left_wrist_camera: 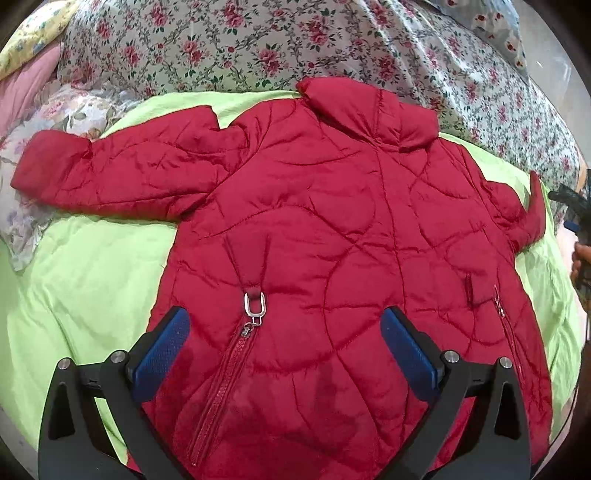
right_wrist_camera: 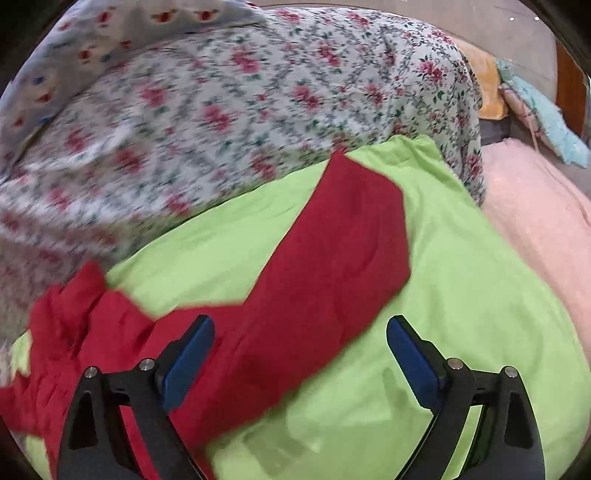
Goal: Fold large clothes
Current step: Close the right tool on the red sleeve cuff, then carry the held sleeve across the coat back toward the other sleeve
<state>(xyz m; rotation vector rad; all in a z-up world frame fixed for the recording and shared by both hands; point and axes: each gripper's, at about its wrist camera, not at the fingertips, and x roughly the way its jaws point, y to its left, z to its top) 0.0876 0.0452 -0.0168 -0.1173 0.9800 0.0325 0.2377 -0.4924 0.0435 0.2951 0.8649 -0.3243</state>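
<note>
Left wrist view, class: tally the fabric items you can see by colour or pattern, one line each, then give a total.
Red: 1, the jacket
Lime green: 1, the sheet under it
Rose floral: 1, the bedspread behind
Yellow floral: 1, the pillow
Plain pink: 1, the cushion
Pale floral: 1, the cloth
Total: 6

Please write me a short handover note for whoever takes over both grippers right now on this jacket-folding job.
Left gripper: open, holding nothing, hovering over the lower body of the red jacket, near its zip pull.
Right gripper: open, holding nothing, above the jacket's sleeve; this view is blurred.
Jacket: spread flat on the green sheet, collar towards the floral bedding, one sleeve stretched out to the left in the left wrist view.
Done: jacket laid out, no fold visible.
Left: fold both sleeves in, then fold the body.
</note>
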